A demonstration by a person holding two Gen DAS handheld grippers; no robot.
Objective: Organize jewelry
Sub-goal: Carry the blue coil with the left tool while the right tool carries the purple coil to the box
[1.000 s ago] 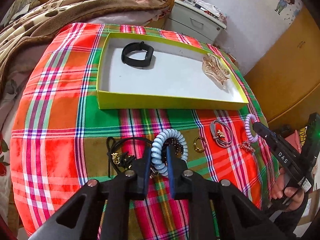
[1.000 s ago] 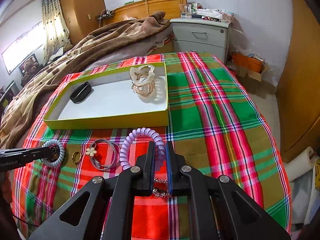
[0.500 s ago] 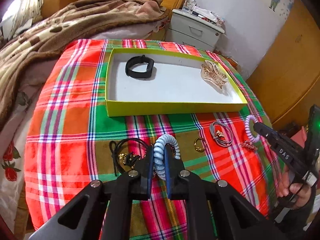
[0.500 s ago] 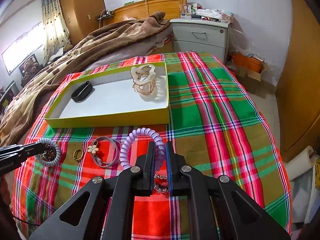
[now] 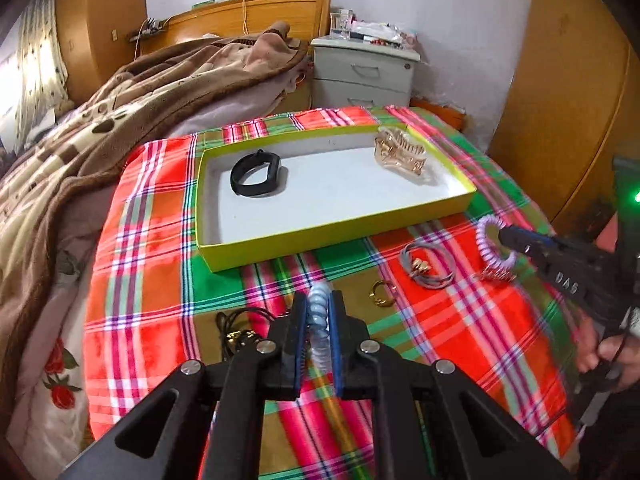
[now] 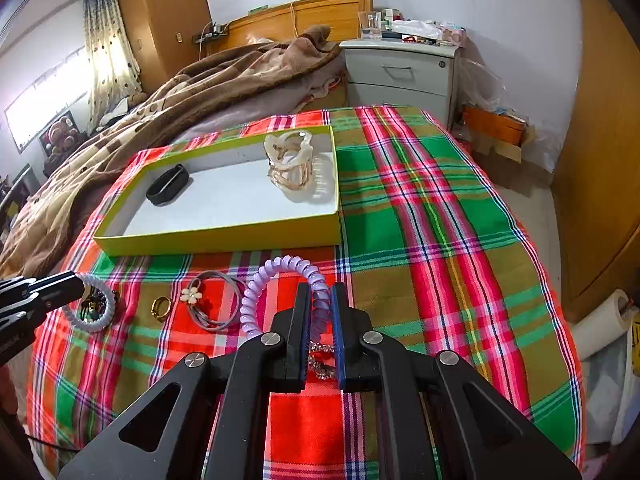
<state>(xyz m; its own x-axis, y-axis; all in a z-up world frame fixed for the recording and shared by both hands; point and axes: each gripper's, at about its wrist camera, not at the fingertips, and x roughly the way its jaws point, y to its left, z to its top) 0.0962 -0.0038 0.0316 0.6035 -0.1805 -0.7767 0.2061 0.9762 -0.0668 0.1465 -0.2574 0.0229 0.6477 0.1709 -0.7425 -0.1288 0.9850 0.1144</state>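
We saw a plaid cloth spread over the table, with a brown blanket heaped behind it. On the cloth lay a shallow yellow box holding a black band toward its left end and a clear hair claw at its right end. Our left gripper was clamped on a pale blue coil hair tie, in front of the box. Our right gripper was closed on a purple coil hair tie that arched above the cloth. Between them on the cloth lay a grey hair tie with a flower, a gold ring and, under the right gripper, a sparkly chain.
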